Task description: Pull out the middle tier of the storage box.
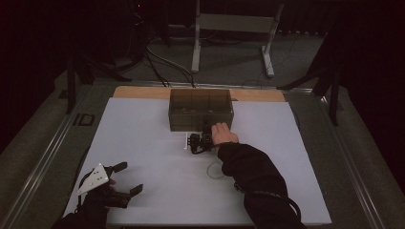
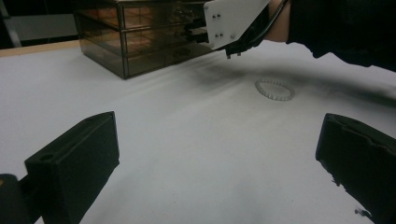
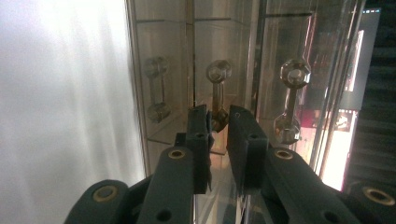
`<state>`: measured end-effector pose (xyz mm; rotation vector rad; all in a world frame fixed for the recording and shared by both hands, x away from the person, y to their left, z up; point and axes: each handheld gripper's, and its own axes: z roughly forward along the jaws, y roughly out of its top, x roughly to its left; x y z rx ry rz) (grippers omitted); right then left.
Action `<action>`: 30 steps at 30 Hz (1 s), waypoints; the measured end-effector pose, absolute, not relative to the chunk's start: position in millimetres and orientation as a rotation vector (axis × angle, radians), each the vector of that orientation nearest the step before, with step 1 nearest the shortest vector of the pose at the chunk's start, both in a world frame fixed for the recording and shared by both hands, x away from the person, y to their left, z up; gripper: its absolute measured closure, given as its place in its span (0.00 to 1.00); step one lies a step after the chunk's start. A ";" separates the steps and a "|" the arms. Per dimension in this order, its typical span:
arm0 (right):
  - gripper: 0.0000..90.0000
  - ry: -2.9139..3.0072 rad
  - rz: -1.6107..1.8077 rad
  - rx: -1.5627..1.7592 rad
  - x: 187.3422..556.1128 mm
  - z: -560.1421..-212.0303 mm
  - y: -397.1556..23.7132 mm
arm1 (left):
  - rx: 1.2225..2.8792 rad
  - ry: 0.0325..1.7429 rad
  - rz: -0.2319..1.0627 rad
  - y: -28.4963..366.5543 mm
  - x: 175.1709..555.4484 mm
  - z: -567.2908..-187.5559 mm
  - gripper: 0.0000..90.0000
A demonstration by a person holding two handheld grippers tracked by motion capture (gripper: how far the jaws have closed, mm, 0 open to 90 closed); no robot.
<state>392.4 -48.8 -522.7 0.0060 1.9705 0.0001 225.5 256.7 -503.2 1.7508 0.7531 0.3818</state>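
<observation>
A dim room with one desk, its top covered by a white sheet. Near the far edge stands one smoky, see-through drawer cabinet; the left gripper view shows its front divided into rows of small drawers. Two dark-sleeved forearms reach in from the near side, each hand holding one gripper.

The right gripper is pressed up to the cabinet's front. In the right gripper view, three clear dumbbell-shaped handles appear side by side, turned on end because the camera is rolled. The jaws are nearly closed around the lower knob of the middle handle.

The left gripper rests at the near left corner of the sheet, jaws spread wide, holding nothing.

One small clear beaded bracelet lies flat on the sheet, between the cabinet and the near edge, beside the right forearm.
</observation>
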 end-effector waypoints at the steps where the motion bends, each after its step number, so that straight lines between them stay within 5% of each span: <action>1: 0.89 1.970 0.005 0.008 392.6 -522.8 -48.7 | 1.755 0.750 0.376 256.7 225.5 -503.6 0.01; 30: 0.89 1.978 -0.001 -0.021 374.3 -520.9 -50.1 | 1.765 0.753 0.387 256.8 224.7 -503.4 0.01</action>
